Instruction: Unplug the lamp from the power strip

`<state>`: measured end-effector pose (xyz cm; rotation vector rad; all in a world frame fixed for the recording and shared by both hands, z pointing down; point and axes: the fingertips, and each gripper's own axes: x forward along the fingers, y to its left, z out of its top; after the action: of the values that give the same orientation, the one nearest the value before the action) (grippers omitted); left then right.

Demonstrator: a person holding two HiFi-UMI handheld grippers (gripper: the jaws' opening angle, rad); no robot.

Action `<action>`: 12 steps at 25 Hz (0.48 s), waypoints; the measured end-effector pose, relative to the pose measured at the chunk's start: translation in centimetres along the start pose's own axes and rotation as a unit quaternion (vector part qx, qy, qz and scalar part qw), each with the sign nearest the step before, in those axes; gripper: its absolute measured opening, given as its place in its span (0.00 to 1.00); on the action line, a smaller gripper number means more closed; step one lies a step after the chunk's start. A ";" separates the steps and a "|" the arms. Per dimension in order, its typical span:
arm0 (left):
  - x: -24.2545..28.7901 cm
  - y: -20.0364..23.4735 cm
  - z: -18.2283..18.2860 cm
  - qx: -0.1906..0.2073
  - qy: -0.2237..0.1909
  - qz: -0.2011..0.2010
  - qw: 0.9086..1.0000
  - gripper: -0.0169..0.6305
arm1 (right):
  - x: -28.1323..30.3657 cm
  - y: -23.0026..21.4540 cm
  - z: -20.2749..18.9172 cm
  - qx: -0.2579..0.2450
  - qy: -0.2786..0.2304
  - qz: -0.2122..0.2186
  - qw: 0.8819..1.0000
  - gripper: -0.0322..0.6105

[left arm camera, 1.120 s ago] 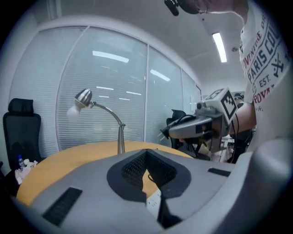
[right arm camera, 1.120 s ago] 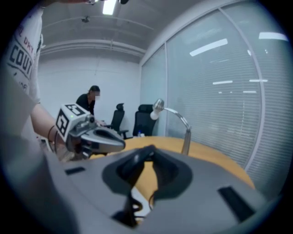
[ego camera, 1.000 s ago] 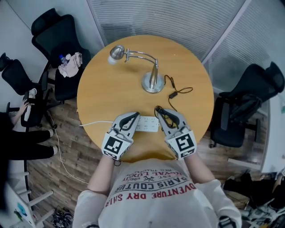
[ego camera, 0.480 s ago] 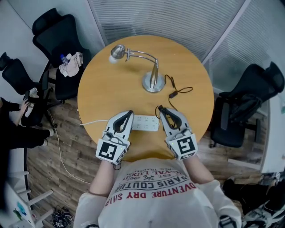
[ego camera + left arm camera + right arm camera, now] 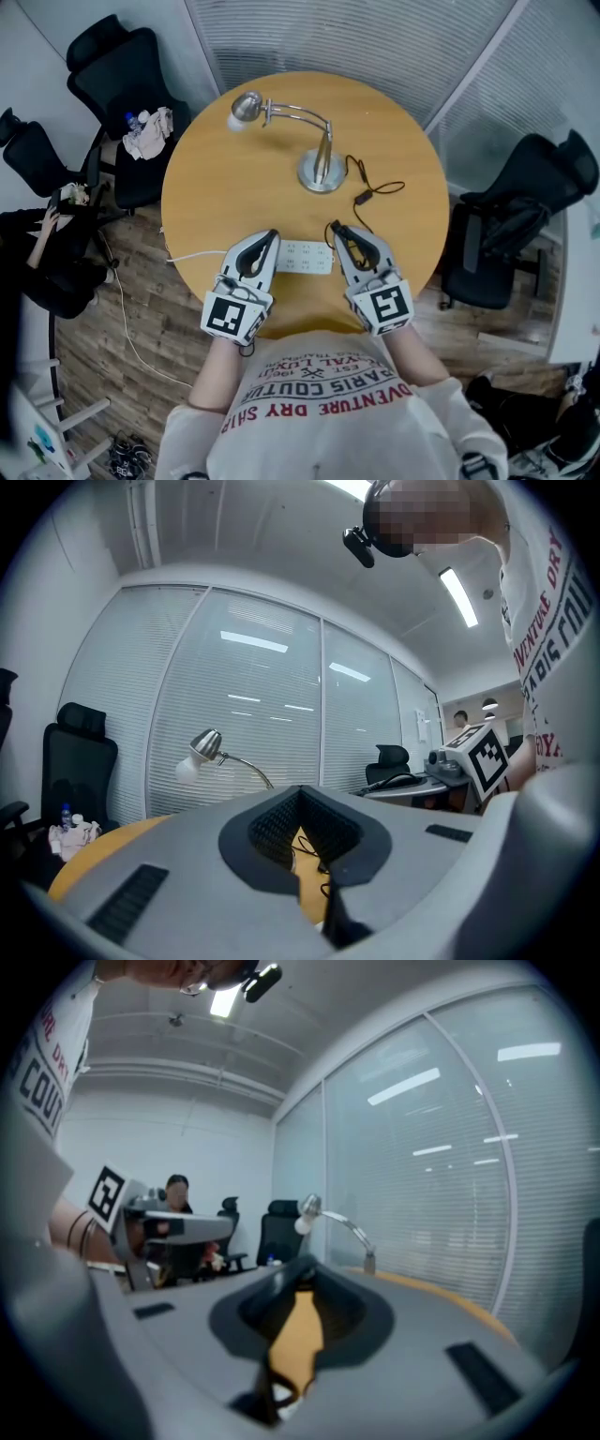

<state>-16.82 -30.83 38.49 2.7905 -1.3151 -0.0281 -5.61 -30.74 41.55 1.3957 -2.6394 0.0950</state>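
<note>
The slim white plastic power strip [image 5: 307,259] lies near my edge of the round wooden table [image 5: 225,187]. The silver gooseneck lamp [image 5: 321,171] stands well beyond it, its thin black cord [image 5: 361,198] trailing toward the strip's right end. My left gripper [image 5: 272,234] sits just left of the strip, clenched on nothing. My right gripper [image 5: 334,228] has its jaws slightly parted at that right end; I cannot tell whether they grasp the cord.

Round wooden table [image 5: 244,187] at centre, set before a glass wall with closed blinds [image 5: 375,37]. Black office chair [image 5: 122,75] at upper left, with a bundle of cloth and a bottle [image 5: 148,131] on its seat. Second black chair [image 5: 525,216] to the right of the table. Plank floor [image 5: 141,319] beneath; a seated person [image 5: 47,277] at the left edge
</note>
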 end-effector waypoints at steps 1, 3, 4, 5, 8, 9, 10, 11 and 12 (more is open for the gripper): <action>0.1 0.0 0.0 -0.002 0.001 0.001 1.000 0.07 | 0.0 0.0 0.0 0.000 0.000 0.000 1.000 0.16; 0.2 -0.1 -0.1 -0.003 0.001 0.003 1.000 0.07 | 0.0 0.0 0.0 0.000 0.001 0.000 1.000 0.16; 0.3 -0.1 -0.2 -0.003 0.001 0.003 1.000 0.07 | 0.1 0.0 -0.1 0.001 0.002 0.001 1.000 0.16; 0.4 -0.2 -0.2 -0.002 0.001 0.003 1.000 0.07 | 0.1 0.0 -0.1 0.002 0.004 0.001 1.000 0.16; 0.6 -0.4 -0.2 -0.004 0.000 -0.001 1.000 0.07 | 0.4 0.2 -0.2 -0.001 0.006 0.004 1.000 0.16; 0.6 -0.4 -0.2 -0.005 0.000 -0.002 1.000 0.07 | 0.5 0.2 -0.2 -0.002 0.007 0.005 1.000 0.16; 0.6 -0.4 -0.3 -0.007 -0.001 -0.003 1.000 0.07 | 0.5 0.3 -0.2 -0.002 0.008 0.006 1.000 0.16; 0.7 -0.4 -0.3 -0.009 -0.002 -0.004 1.000 0.07 | 0.6 0.4 -0.3 -0.002 0.009 0.008 1.000 0.16; 0.7 -0.4 -0.4 -0.011 -0.002 -0.004 1.000 0.07 | 0.7 0.4 -0.3 -0.001 0.009 0.009 1.000 0.16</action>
<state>-16.10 -31.12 38.84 2.7795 -1.2974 -0.0477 -6.28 -31.01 41.99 1.3633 -2.6384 0.1073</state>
